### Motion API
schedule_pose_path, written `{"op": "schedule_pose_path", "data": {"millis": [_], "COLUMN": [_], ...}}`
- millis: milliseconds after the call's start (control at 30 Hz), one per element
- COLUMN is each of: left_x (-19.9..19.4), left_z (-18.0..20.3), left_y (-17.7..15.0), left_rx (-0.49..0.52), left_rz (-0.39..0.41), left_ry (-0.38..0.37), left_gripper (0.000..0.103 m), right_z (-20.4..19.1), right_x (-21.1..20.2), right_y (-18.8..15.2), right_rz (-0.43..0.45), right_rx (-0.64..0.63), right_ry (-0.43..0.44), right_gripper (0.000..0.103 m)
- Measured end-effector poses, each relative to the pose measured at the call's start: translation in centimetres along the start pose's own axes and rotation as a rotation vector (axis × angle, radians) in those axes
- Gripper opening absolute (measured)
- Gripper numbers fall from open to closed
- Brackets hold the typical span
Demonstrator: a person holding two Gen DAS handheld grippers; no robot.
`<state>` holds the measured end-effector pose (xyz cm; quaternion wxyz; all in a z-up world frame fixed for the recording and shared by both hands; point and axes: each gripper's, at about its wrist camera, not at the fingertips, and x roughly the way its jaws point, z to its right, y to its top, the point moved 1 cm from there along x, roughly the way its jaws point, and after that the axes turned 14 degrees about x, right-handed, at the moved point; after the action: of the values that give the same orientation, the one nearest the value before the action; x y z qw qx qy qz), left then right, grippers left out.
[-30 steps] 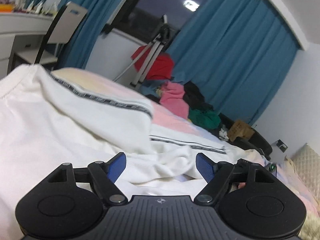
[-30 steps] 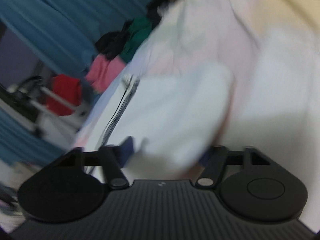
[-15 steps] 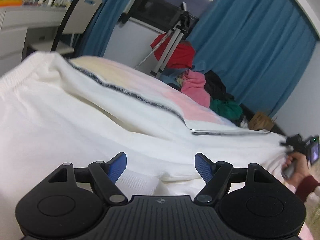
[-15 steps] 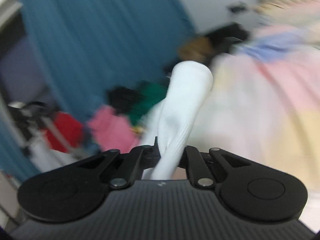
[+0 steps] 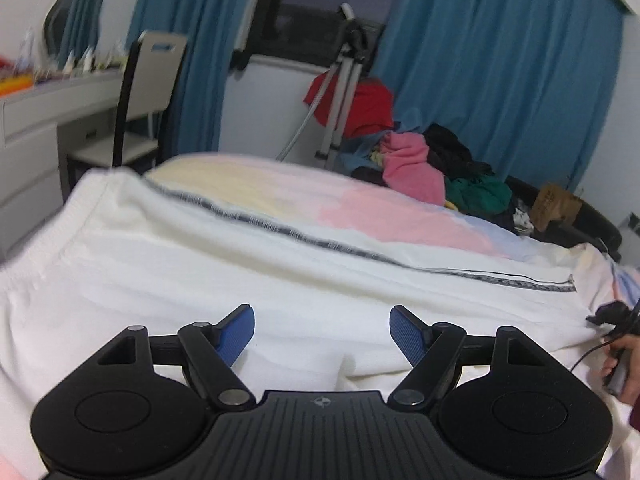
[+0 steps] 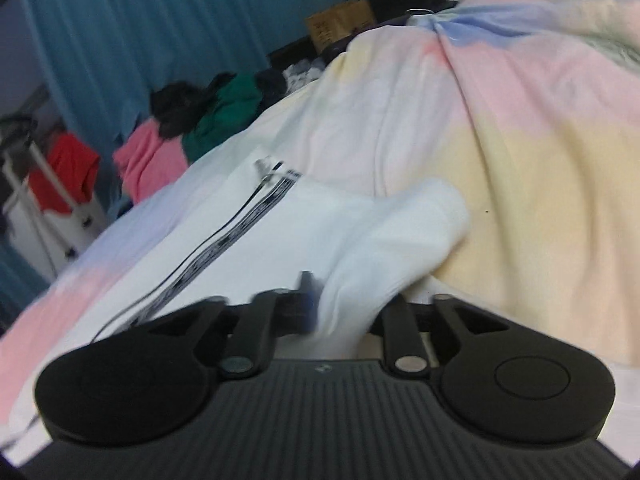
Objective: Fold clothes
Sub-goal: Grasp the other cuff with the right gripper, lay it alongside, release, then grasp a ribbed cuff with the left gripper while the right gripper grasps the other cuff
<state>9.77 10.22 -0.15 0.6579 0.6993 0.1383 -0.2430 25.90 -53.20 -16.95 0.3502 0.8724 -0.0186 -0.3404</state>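
Observation:
White trousers (image 5: 248, 264) with a black-and-white side stripe lie stretched across the bed. My left gripper (image 5: 322, 330) is open just above the cloth near the waistband end, holding nothing. My right gripper (image 6: 352, 304) is in the right wrist view with the white cuff end of a trouser leg (image 6: 384, 240) between its fingers; the jaws look partly parted around the cloth and the view is blurred. The right gripper also shows in the left wrist view (image 5: 616, 316) at the far end of the leg.
The bed sheet (image 5: 392, 216) is pastel pink, yellow and blue. A pile of clothes (image 5: 432, 168) lies beyond the bed by blue curtains. A tripod (image 5: 340, 92), chair (image 5: 148, 92) and desk (image 5: 40, 116) stand at the left.
The right gripper has pulled the trouser leg out straight, lowered its cuff onto the bed and loosened its jaws. The left gripper stayed open and lifted back slightly.

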Motion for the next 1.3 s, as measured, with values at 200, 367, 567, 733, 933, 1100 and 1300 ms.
{"op": "schedule_pose_path", "data": {"millis": [200, 367, 567, 733, 933, 1100, 1300], "left_x": [-4.3, -8.0, -11.5, -12.9, -12.8, -12.0, -10.2], "left_z": [1.8, 3.6, 5.7, 6.7, 6.1, 4.3, 0.4], "left_y": [0.8, 0.1, -1.4, -3.6, -5.4, -6.5, -7.1], "left_rx": [0.044, 0.058, 0.155, 0.187, 0.171, 0.157, 0.020], "left_rz": [0.093, 0.131, 0.166, 0.169, 0.129, 0.091, -0.113], "left_ry": [-0.006, -0.048, -0.044, -0.041, -0.023, 0.001, 0.078], "left_gripper": [0.082, 0.092, 0.103, 0.103, 0.103, 0.103, 0.103], "right_z": [-3.0, -5.6, -6.8, -5.0, -2.5, -2.0, -1.5], "right_x": [-9.5, -19.7, -30.8, -34.6, -34.6, -33.3, -32.0], "right_y": [-1.3, -4.2, -9.1, -13.1, -14.7, -14.2, -13.9], "right_rz": [0.028, 0.001, -0.023, -0.026, -0.010, -0.015, -0.028], "right_rx": [-0.163, -0.288, -0.367, -0.400, -0.412, -0.363, -0.323], "right_ry": [0.065, 0.186, 0.317, 0.356, 0.387, 0.395, 0.382], "right_gripper": [0.075, 0.075, 0.075, 0.075, 0.075, 0.074, 0.072]}}
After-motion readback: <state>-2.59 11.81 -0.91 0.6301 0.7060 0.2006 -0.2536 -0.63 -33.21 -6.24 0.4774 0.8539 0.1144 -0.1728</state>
